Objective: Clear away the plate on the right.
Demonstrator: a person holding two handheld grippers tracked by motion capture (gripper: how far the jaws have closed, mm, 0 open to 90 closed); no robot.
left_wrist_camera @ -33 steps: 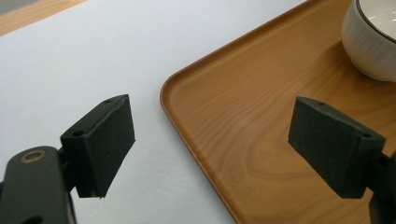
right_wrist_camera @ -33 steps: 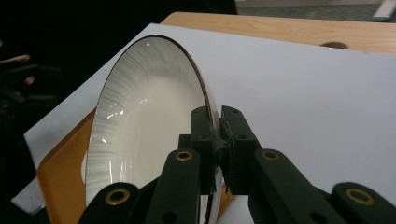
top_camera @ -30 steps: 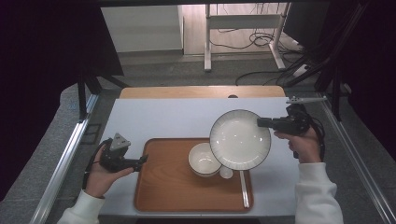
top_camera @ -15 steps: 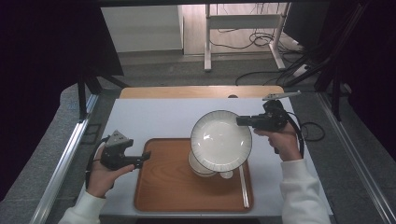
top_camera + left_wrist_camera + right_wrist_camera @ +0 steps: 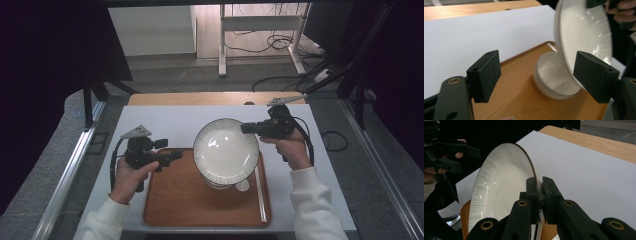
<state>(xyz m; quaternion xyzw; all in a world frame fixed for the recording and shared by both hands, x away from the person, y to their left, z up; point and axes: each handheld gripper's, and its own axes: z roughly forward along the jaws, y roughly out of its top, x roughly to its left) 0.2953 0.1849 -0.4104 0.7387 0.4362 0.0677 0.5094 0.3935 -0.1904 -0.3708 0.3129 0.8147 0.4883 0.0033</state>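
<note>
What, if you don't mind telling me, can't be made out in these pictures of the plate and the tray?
- High view: the plate held by the right tool covers most of the small bowl on the tray.
- High view: the small white item beside the bowl is too small to identify.
- Left tool view: the plate is blurred and cut off by the top edge.
- Right tool view: the plate hides most of the tray.

A white table (image 5: 165, 122) bears a wooden tray (image 5: 175, 200) at 6 o'clock; a wood strip (image 5: 200, 98), perhaps its edge, at 12.
</note>
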